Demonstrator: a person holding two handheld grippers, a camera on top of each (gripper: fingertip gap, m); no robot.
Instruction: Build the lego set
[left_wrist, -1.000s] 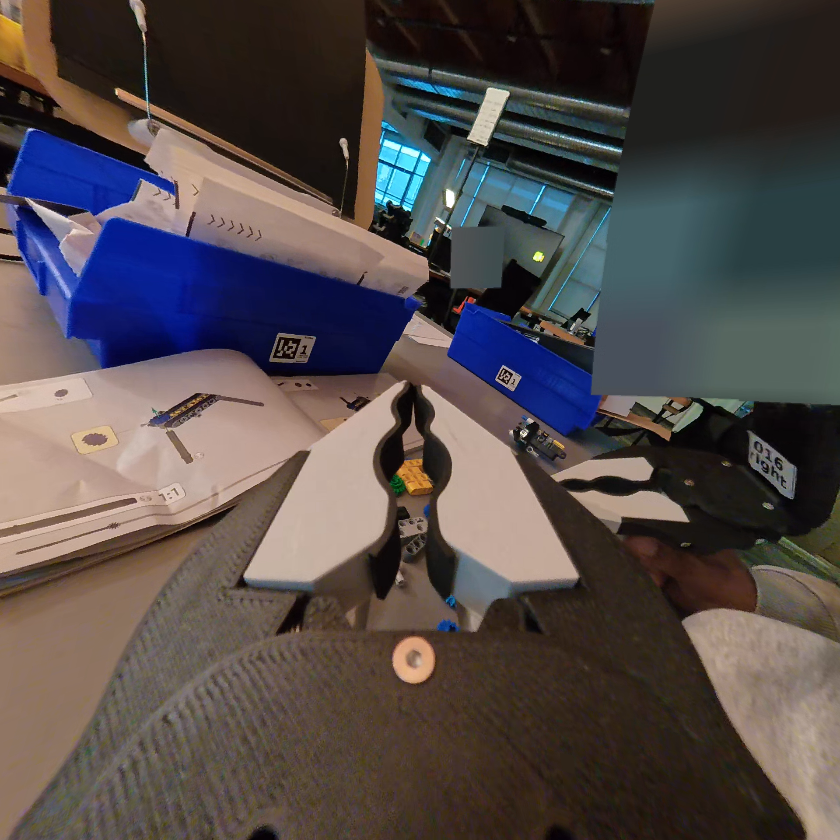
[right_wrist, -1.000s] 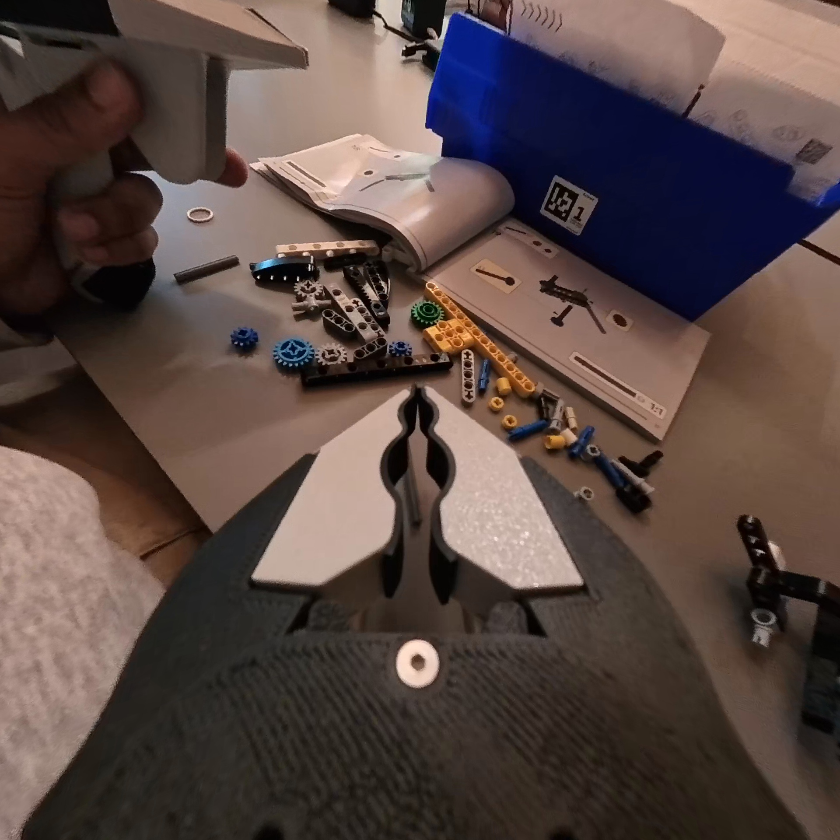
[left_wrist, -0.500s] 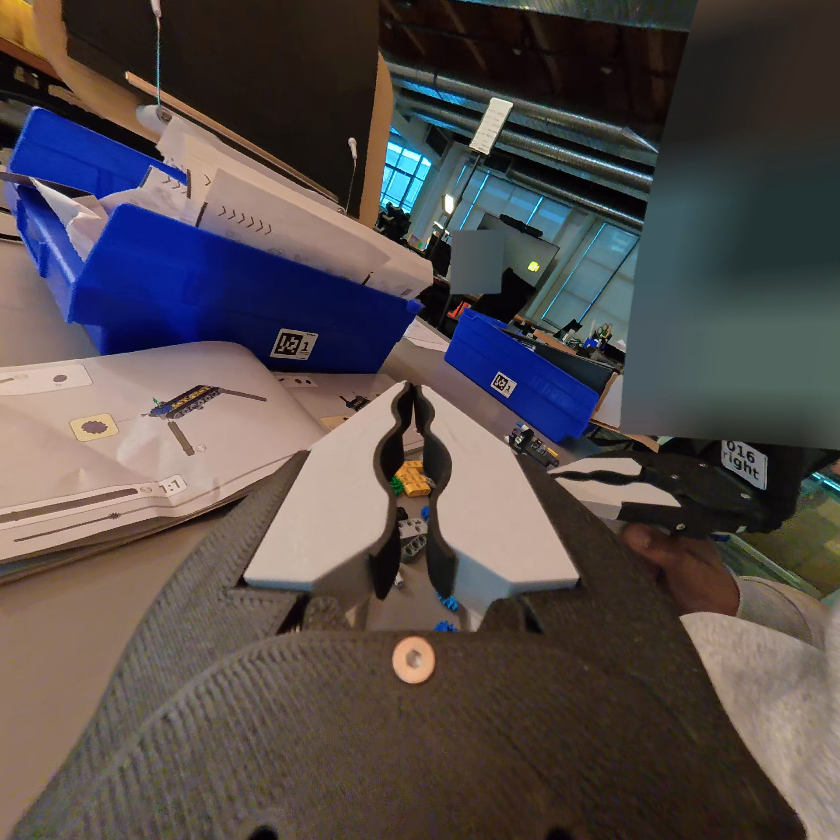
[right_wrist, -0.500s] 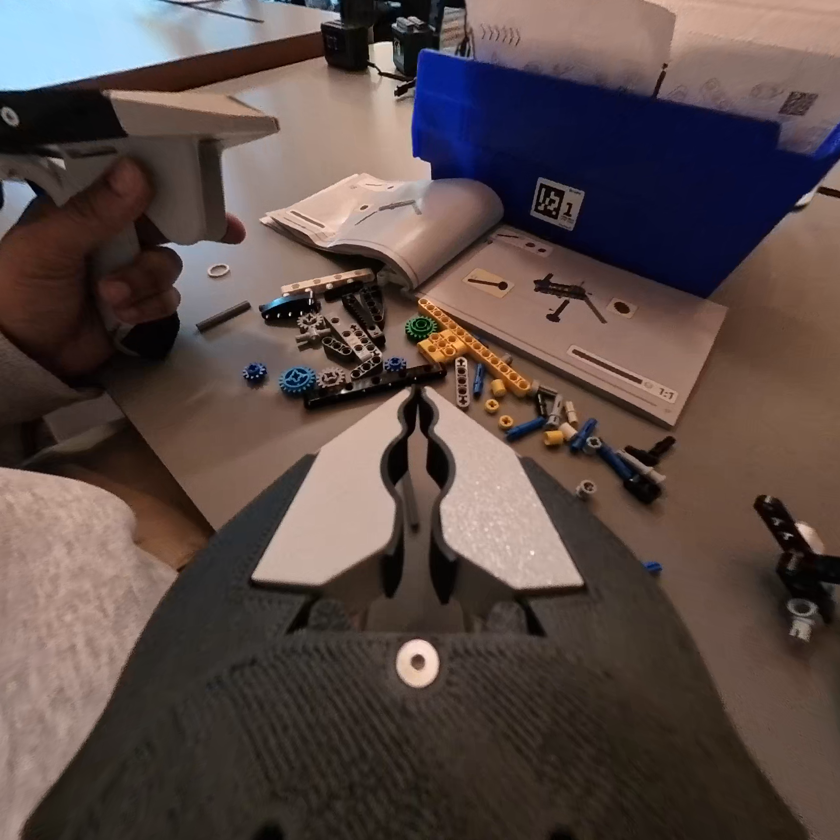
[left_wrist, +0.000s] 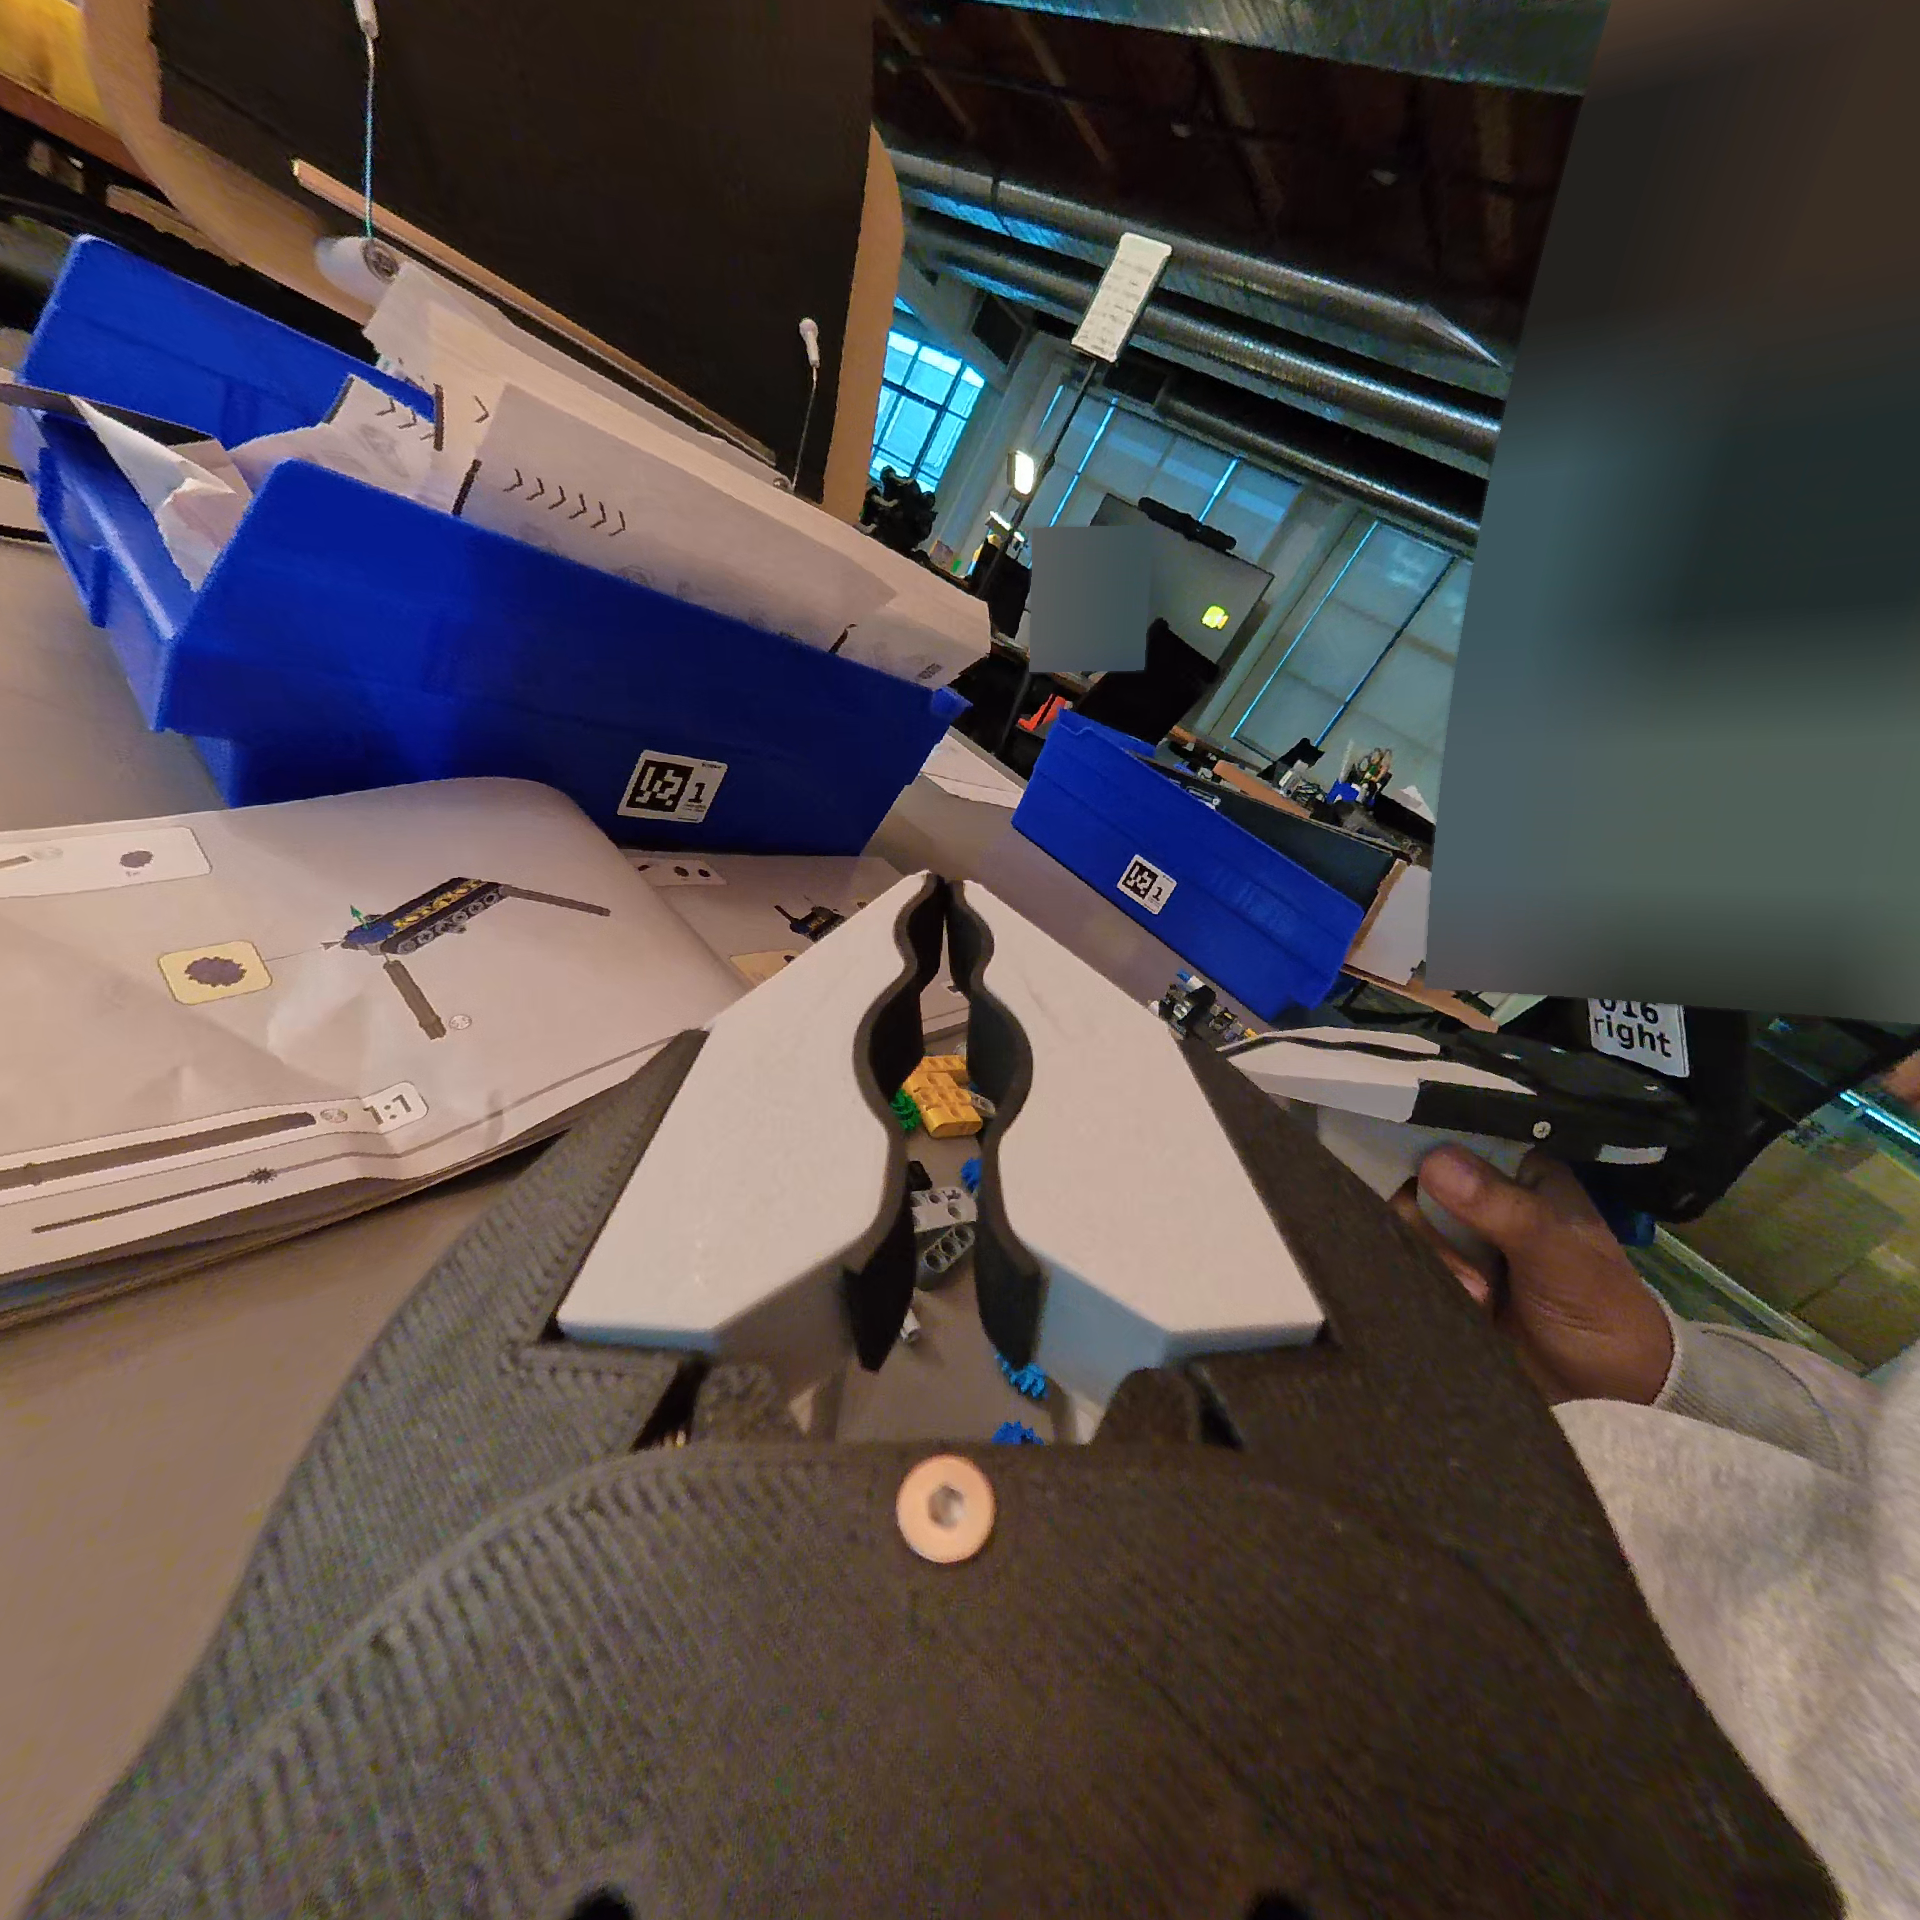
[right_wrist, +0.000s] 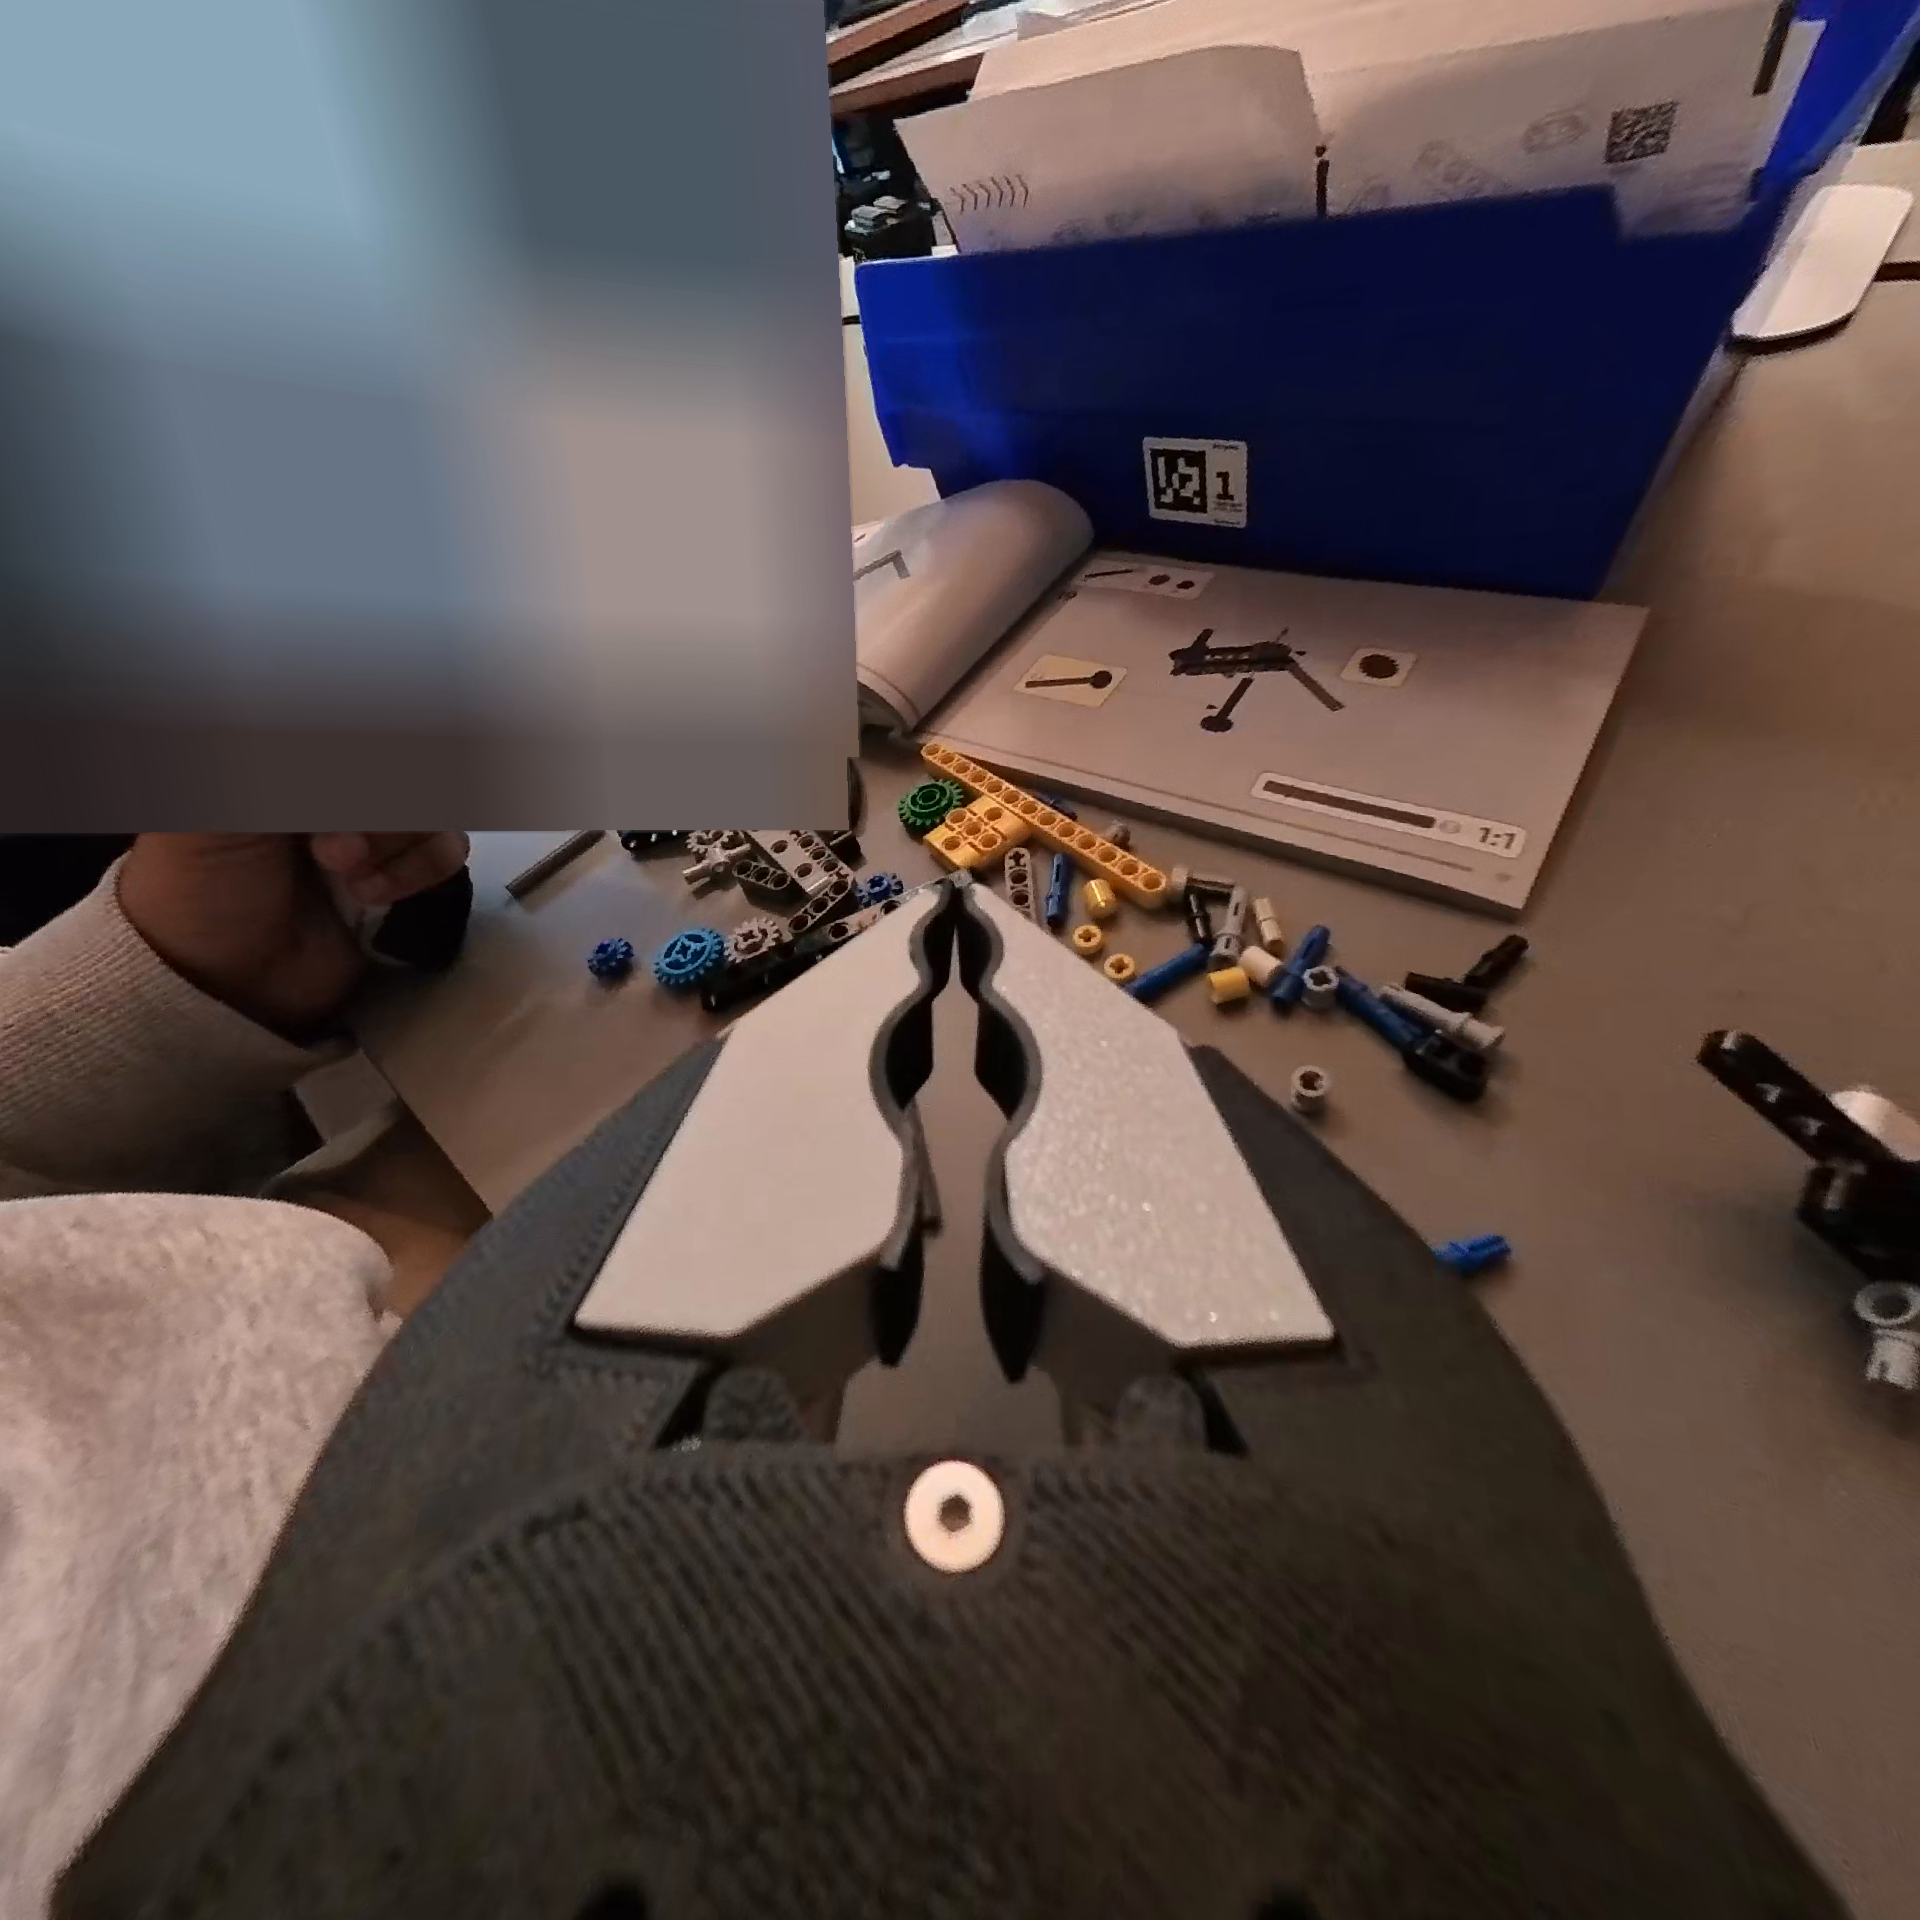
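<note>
The loose lego pieces (right_wrist: 1049, 883) lay scattered on the grey table (right_wrist: 1714, 1039) in front of the open instruction booklet (right_wrist: 1299, 707): a long yellow beam (right_wrist: 1049, 821), a green gear (right_wrist: 928, 805), blue gears (right_wrist: 689, 956) and small blue and grey pins (right_wrist: 1382, 1003). A partly built black assembly (right_wrist: 1818, 1143) sat well apart at the right edge. Behind the booklet stood a blue bin (right_wrist: 1299, 395) stuffed with papers (a marker tag on its front).

The right gripper (right_wrist: 958, 885) hung above the table edge, clenched on a thin grey axle (right_wrist: 928, 1164) that ran back between its fingers. The left gripper (left_wrist: 943, 885) was also closed, tips together, with nothing seen between them; through its gap showed yellow and grey pieces (left_wrist: 940, 1101). A second blue bin (left_wrist: 1195, 883) stood farther off.
</note>
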